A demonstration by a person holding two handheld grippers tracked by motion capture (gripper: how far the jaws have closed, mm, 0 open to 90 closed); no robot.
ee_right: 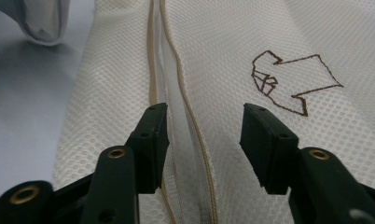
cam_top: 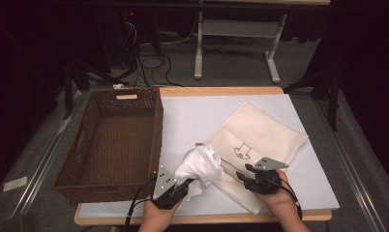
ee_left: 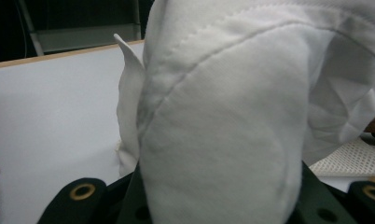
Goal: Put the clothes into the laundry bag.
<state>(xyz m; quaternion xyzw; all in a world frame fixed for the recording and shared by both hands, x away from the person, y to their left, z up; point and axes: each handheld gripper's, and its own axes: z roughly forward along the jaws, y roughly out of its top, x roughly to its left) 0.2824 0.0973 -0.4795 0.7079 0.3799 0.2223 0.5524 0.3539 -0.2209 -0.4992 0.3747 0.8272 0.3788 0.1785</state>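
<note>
White garment, bunched, soft, stitched

Left hand-held gripper clamped on a bunched white garment, right hand-held gripper over a cream mesh bag, brown wicker basket at left, all on a white counter.

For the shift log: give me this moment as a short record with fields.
left gripper: shut on a bunched white garment, held above the table
right gripper: jaws open, straddling the zip edge of the cream mesh laundry bag, pads not pressing it
bag: flat on the white table top, brown stitched emblem facing up
wicker basket: at table's left, nothing visible inside
likely next: open the bag for the garment
</note>
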